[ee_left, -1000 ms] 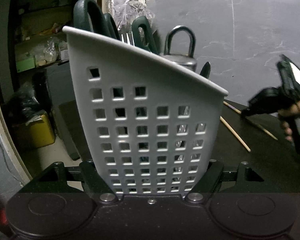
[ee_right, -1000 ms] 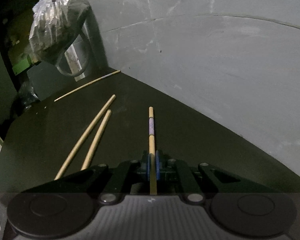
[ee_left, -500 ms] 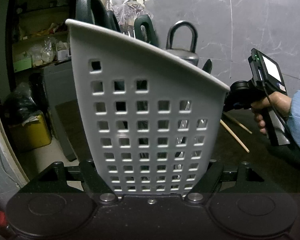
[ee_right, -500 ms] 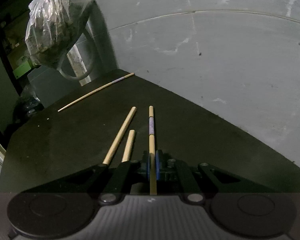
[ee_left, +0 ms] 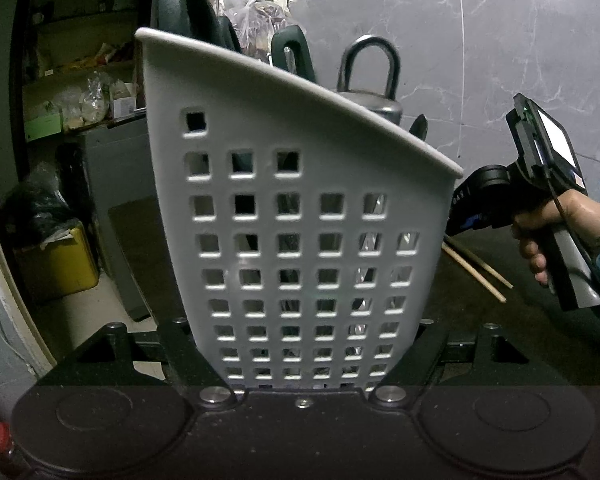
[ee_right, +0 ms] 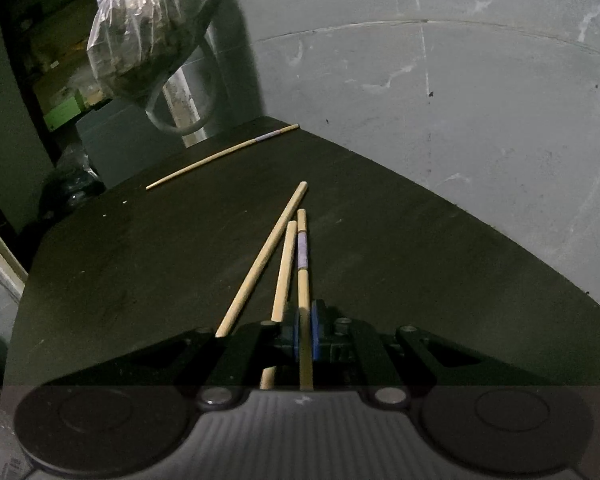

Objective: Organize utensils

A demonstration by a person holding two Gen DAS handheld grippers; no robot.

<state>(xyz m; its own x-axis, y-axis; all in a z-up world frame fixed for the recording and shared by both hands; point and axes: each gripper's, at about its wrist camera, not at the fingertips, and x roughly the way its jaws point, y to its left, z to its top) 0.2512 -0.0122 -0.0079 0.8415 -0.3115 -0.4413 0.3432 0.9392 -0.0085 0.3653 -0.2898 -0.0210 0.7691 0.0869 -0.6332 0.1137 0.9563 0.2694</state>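
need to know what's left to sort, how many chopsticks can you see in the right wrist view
4. One chopstick with a pale band is clamped in the right tongs; two plain ones lie just left of it on the dark table; a fourth banded one lies near the far edge.

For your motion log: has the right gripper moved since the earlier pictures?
Yes. The right gripper, clamping a banded wooden chopstick, has swung leftward over two plain wooden chopsticks lying on the table.

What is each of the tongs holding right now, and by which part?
Left tongs grip the grey utensil basket at its base. Right tongs pinch a banded chopstick on its plain shaft, below the band.
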